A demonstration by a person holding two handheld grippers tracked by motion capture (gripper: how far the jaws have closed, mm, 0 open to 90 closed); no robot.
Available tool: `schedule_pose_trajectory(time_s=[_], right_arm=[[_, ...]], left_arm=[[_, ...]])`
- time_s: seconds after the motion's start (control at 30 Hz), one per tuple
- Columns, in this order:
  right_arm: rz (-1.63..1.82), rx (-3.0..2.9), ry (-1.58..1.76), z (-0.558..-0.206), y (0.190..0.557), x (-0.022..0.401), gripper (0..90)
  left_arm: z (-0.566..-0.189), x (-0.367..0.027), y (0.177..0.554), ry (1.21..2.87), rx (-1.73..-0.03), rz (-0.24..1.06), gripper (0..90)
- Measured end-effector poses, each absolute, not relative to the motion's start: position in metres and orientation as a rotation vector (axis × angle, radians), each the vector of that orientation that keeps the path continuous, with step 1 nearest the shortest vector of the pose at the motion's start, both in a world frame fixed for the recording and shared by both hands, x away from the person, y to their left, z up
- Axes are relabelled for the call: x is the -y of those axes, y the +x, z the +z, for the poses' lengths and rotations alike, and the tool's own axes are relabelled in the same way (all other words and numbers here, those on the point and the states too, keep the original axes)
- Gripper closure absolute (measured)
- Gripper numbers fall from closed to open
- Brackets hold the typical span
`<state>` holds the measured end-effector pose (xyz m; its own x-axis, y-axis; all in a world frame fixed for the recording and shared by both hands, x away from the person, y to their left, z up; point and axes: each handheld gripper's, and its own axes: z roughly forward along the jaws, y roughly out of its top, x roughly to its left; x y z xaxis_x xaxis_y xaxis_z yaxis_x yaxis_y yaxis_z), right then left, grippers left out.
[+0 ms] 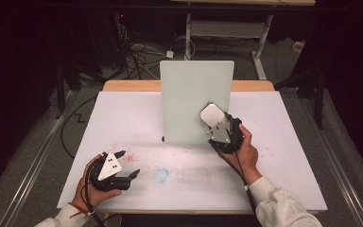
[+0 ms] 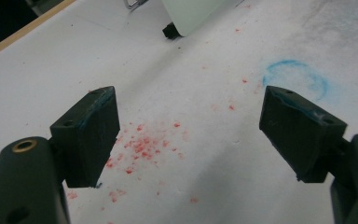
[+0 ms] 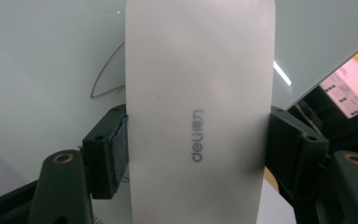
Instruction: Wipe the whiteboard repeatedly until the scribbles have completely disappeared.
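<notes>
While a whiteboard (image 1: 196, 99) stands upright on the white table (image 1: 283, 156), the right gripper (image 1: 216, 124) presses a white eraser (image 1: 211, 115) to its lower right face.
Both of that gripper's jaws clamp the eraser's (image 3: 200, 112) long sides, its "deli" mark facing the camera; the left gripper (image 1: 127, 164) rests low at the table's near left, jaws spread wide and empty over red specks (image 2: 142, 144), a blue ring smudge (image 2: 298, 77) close by.

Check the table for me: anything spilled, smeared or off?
Yes. Red specks are scattered on the white sheet by the open left gripper, and a smudged blue ring sits mid-table. Both look like marker residue. The right gripper holds the eraser at the board.
</notes>
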<state>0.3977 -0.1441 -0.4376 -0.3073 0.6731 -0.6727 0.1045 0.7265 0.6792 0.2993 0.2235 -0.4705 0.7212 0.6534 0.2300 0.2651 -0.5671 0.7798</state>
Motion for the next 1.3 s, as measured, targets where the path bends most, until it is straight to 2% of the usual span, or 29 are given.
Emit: schedule_pose_trajectory(time_s=[0.3,0.67,1.0,1.3], right_arm=[[0.696,-1.744,0.646,-0.415,0.407,0.136,31.2],[0.603,-1.828,0.539,-0.448,0.394,0.12,31.2],[0.687,-1.733,0.671,-0.418,0.405,0.147,31.1],[0.577,-1.834,0.53,-0.46,0.39,0.121,31.1]], left_arm=[[-0.471,-0.222,0.3,2.172,-0.692,0.652,19.6],[-0.471,-0.222,0.299,2.171,-0.691,0.654,19.6],[-0.471,-0.222,0.299,2.173,-0.693,0.649,19.6],[-0.471,-0.222,0.299,2.175,-0.689,0.65,19.6]])
